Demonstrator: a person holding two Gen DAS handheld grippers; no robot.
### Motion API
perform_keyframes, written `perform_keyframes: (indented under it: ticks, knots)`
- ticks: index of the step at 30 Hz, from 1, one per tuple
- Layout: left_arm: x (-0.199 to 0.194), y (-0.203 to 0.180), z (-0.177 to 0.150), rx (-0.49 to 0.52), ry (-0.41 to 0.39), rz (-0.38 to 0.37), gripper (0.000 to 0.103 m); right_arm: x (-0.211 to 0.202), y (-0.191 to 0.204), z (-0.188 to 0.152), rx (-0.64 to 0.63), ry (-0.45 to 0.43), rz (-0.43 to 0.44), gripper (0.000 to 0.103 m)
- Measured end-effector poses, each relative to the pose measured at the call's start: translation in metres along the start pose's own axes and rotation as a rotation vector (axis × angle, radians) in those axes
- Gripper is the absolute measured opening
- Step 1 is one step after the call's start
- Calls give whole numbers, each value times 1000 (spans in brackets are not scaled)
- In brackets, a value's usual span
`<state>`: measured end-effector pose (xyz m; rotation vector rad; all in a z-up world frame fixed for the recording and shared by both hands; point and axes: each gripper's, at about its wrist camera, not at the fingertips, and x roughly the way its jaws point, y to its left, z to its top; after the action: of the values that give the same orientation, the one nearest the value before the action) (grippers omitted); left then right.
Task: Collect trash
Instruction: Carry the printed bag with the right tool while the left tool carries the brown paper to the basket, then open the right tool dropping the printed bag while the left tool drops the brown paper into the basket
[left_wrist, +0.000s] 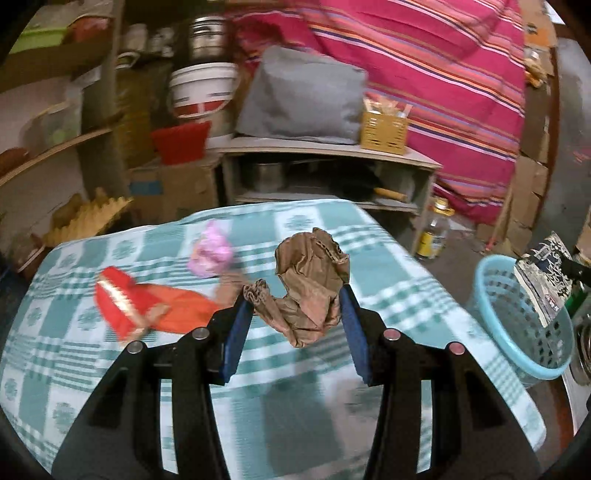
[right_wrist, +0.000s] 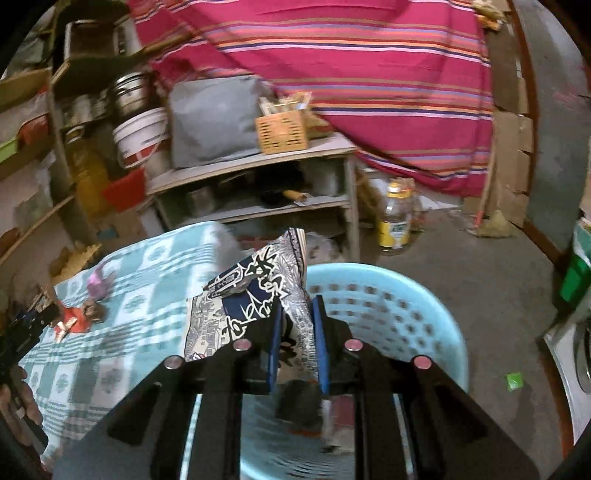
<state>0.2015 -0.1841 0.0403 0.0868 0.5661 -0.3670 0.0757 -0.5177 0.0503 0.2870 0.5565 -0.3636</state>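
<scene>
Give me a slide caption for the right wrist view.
Right gripper clamps a printed wrapper above the blue basket.

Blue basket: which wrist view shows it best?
The right wrist view: the blue basket sits centered just beyond the right gripper, its rim and perforated inner wall open to view. The left wrist view catches only its side at the right edge, partly covered by the printed wrapper.

A worktop (left_wrist: 332, 424) under green checked cloth fronts a low shelf (left_wrist: 328, 153) bearing a grey cushion (left_wrist: 301, 98), beside a white bucket (left_wrist: 203, 88) and striped pink cloth (left_wrist: 443, 74).
</scene>
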Motion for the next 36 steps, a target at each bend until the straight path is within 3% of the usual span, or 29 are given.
perform_keyframes:
  ticks: [8, 16, 22, 27, 30, 36]
  knots:
    - [7, -72, 1, 61, -4, -97, 47, -2, -39, -5, -16, 23, -88, 17]
    - [11, -132, -3, 118, 1, -184, 47, 9, -55, -11, -16, 81, -108, 21]
    - [14, -155, -6, 131, 9, -214, 47, 12, -59, -16, -30, 106, -118, 40]
    - [19, -167, -8, 133, 24, -229, 47, 10, -64, -18, -24, 110, -111, 43]
    - [20, -176, -9, 150, 28, -235, 47, 6, -66, -17, -16, 91, -116, 57]
    - [21, -196, -13, 174, 31, -258, 47, 1, -73, -16, -6, 70, -149, 65]
